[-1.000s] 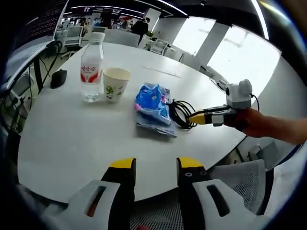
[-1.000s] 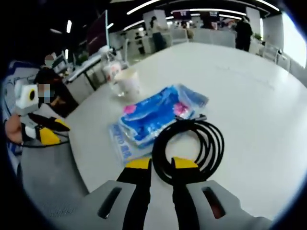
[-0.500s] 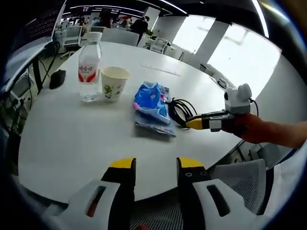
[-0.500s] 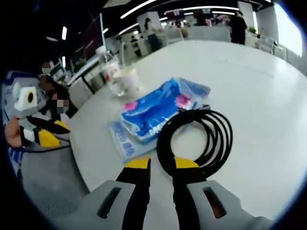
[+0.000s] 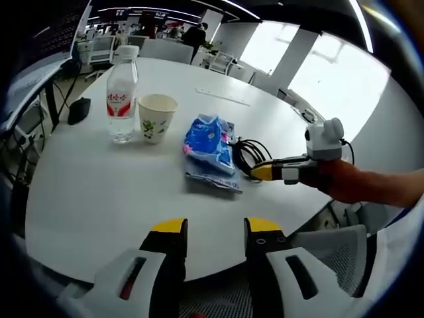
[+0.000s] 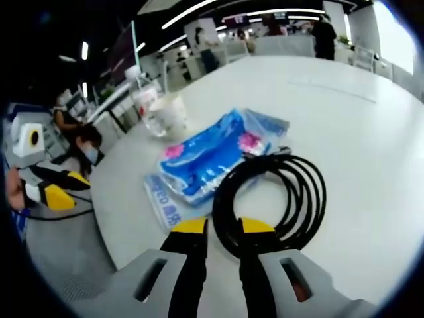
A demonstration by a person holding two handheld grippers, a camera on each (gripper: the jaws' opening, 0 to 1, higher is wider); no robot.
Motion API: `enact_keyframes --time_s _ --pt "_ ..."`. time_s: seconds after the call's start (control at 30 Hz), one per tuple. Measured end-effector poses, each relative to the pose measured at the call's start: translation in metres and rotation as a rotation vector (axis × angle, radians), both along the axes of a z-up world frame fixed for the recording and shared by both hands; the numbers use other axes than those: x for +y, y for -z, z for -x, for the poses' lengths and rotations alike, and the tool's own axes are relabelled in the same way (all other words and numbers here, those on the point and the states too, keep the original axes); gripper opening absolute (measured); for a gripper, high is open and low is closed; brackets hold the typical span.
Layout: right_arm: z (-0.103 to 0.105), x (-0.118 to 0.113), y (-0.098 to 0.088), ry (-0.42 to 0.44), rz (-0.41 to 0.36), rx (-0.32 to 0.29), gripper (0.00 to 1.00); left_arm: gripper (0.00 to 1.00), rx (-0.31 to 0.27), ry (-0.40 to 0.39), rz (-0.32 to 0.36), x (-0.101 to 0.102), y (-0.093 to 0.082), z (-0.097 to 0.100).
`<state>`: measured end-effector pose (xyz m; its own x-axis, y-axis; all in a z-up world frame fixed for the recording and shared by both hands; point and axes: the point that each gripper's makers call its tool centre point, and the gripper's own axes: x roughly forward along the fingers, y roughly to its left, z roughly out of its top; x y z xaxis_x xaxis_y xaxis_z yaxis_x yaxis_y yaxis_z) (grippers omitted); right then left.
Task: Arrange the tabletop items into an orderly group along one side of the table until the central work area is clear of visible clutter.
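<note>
Here, right gripper [image 6: 217, 226] fingers narrowly parted astride cable coil [image 6: 271, 199].

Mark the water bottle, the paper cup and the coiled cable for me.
water bottle [image 5: 121, 99], left gripper view, on its red label.
paper cup [image 5: 156, 119], left gripper view, on its side wall.
coiled cable [image 6: 310, 199], right gripper view, on the loop's right side.
</note>
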<state>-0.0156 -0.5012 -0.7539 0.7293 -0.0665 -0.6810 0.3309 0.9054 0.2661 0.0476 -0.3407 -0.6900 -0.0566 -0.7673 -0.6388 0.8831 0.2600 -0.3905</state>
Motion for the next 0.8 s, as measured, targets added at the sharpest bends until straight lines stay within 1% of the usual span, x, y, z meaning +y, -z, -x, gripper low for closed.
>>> enact_keyframes --time_s 0.4,0.47,0.5,0.57,0.63,0.73,0.8 --pt "-0.005 -0.002 0.006 -0.027 0.001 0.017 0.15 0.32 0.002 -0.008 -0.009 -0.001 0.001 0.001" --pt "-0.006 -0.004 0.009 -0.041 0.024 0.035 0.13 0.32 0.005 -0.014 -0.009 -0.001 0.001 0.001" --pt "-0.005 -0.005 0.011 -0.064 0.05 0.055 0.13 0.32 0.005 -0.014 -0.009 -0.001 0.001 0.001" --pt "-0.006 -0.003 0.01 -0.091 0.069 0.067 0.12 0.32 0.003 -0.015 -0.009 -0.001 0.0 0.0" --pt "-0.007 -0.003 0.007 -0.097 0.072 0.054 0.09 0.32 0.003 -0.016 -0.008 -0.001 -0.001 0.0" --pt "-0.009 -0.004 -0.001 -0.09 0.071 0.013 0.04 0.32 0.003 -0.016 -0.008 -0.002 -0.001 0.0" --pt "-0.009 -0.004 -0.004 -0.097 0.081 0.018 0.04 0.32 0.005 -0.014 -0.007 -0.003 -0.001 -0.001"
